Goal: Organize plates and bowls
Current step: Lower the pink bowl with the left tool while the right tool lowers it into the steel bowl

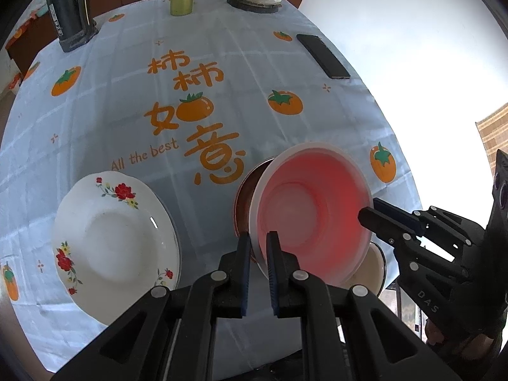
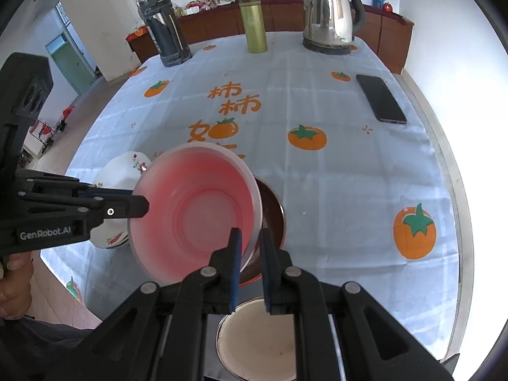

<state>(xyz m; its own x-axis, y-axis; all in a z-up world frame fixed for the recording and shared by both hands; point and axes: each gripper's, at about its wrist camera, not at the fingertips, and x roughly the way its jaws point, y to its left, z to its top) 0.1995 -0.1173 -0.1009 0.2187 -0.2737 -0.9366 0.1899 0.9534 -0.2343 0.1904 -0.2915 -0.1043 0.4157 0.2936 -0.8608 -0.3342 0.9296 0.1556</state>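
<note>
A pink plastic bowl is held tilted above the table by both grippers. My left gripper is shut on its near rim. My right gripper is shut on the opposite rim of the pink bowl and also shows in the left wrist view. A dark brown bowl sits on the table just behind and under the pink one. A white plate with red flowers lies to the left. A cream-coloured bowl with a metal rim sits near the table's front edge.
The table has a light blue persimmon-print cloth. At its far end stand a black-and-steel flask, a green tumbler and a steel kettle. A black phone lies at the right side.
</note>
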